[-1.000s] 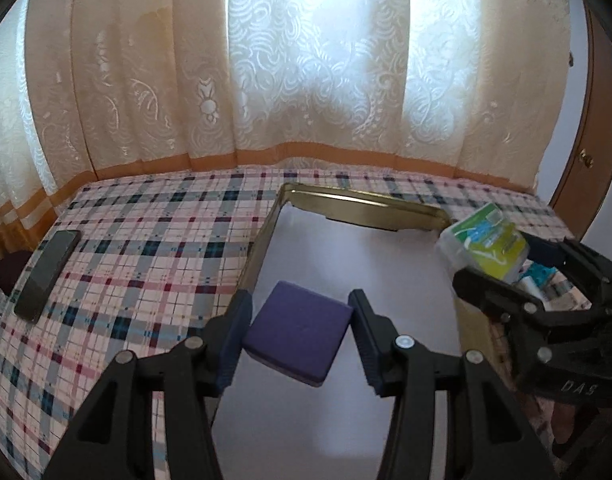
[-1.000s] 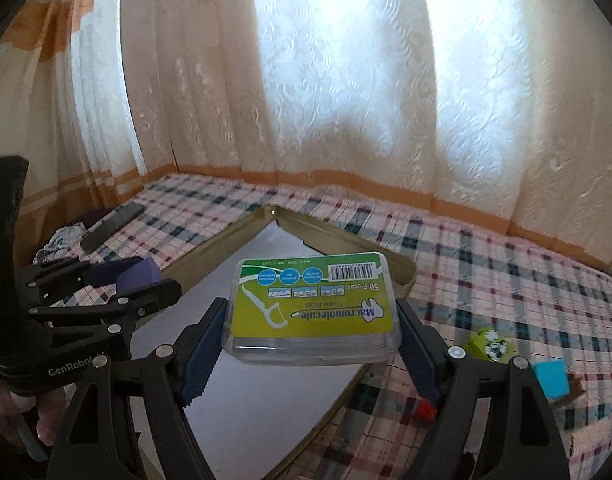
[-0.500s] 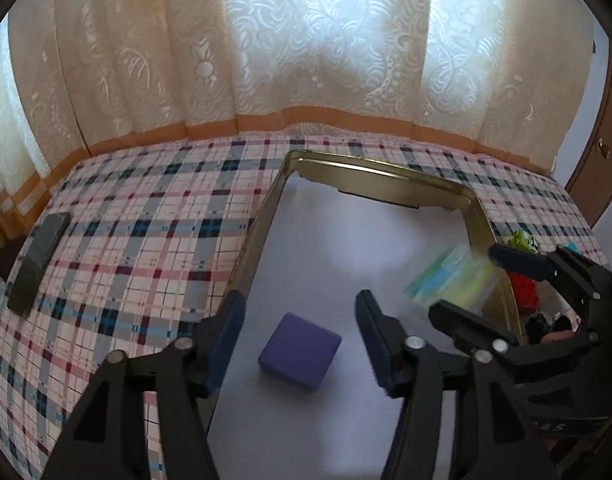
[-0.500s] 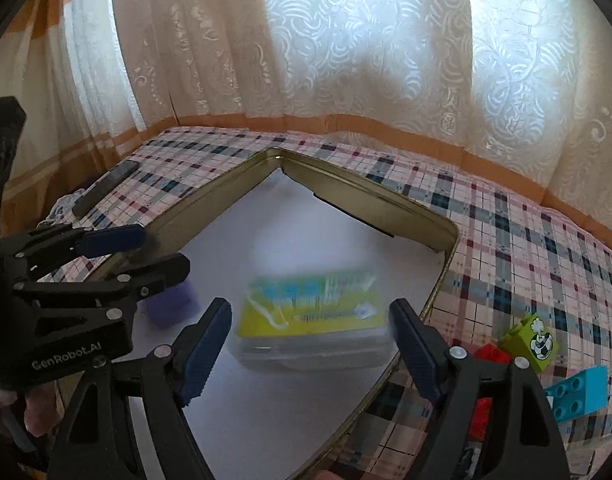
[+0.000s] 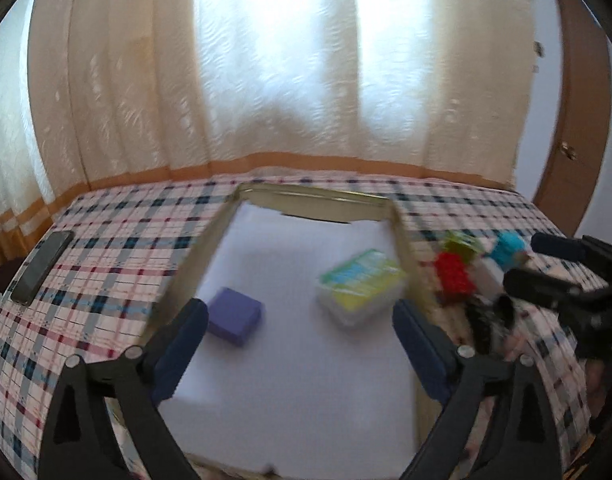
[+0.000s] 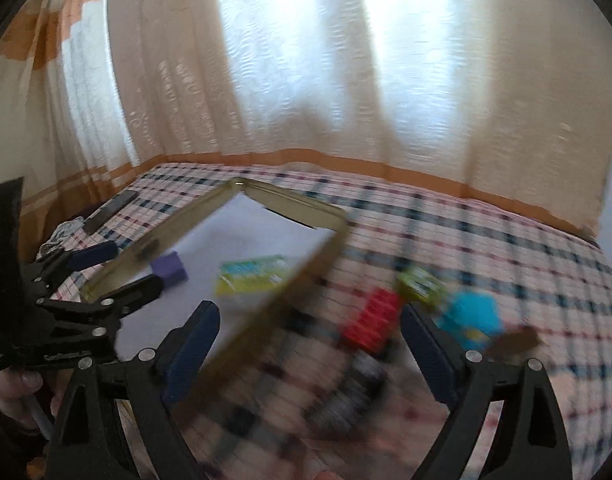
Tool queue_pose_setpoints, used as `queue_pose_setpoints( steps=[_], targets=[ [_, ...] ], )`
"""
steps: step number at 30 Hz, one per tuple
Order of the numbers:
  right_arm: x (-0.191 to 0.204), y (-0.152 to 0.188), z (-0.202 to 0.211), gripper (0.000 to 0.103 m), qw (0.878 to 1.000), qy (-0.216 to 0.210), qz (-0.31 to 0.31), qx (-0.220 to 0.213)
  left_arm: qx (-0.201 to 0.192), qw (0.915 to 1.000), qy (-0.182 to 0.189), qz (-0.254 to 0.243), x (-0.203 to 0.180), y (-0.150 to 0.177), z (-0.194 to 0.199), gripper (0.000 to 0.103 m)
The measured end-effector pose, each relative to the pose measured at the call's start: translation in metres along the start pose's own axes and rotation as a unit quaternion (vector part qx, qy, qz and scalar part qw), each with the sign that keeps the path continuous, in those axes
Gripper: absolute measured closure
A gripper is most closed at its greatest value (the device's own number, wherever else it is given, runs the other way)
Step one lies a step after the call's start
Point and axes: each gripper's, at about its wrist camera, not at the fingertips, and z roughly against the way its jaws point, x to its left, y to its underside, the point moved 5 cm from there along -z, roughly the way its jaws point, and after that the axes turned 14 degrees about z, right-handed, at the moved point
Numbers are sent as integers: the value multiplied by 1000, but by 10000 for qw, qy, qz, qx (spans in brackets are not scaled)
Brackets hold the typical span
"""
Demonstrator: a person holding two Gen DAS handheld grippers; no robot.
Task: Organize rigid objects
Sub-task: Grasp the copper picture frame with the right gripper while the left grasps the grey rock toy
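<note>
A gold-rimmed tray [image 5: 218,236] with a white floor lies on the plaid cloth. In it rest a purple block [image 5: 235,315] at the left and a clear floss-pick box with a green label [image 5: 360,283] at the right. Both also show in the right wrist view: the block [image 6: 169,267], the box [image 6: 253,275], the tray rim [image 6: 266,312]. My left gripper [image 5: 300,344] is open and empty above the tray's near part. My right gripper [image 6: 310,344] is open and empty, right of the tray over the cloth, near a red brick [image 6: 372,320].
Right of the tray lie a red brick [image 5: 454,276], a green brick [image 5: 462,244], a blue brick [image 5: 508,248] and a dark object [image 5: 486,320]. A phone [image 5: 42,268] lies at the cloth's left edge. Curtains hang behind. The right wrist view is blurred.
Both grippers let go: the purple block and the floss box now rest in the tray. Both grippers opened wide and drew back; the right one swung right toward the bricks.
</note>
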Motion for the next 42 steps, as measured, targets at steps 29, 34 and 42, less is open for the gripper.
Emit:
queue_pose_setpoints(
  steps=[29,34,42],
  targets=[
    [4,105,-21,10,9929,164,-344,1126,71,9993,-40,-359,-47,63,6,1],
    [-7,105,-16,25,9928,255,-533,1040,49,9991,25,-423,-59,60,8,1],
    [-38,110,-7,25,9905,598,-801,940,144,9978,179,-624,-93,60,-1,1]
  ],
)
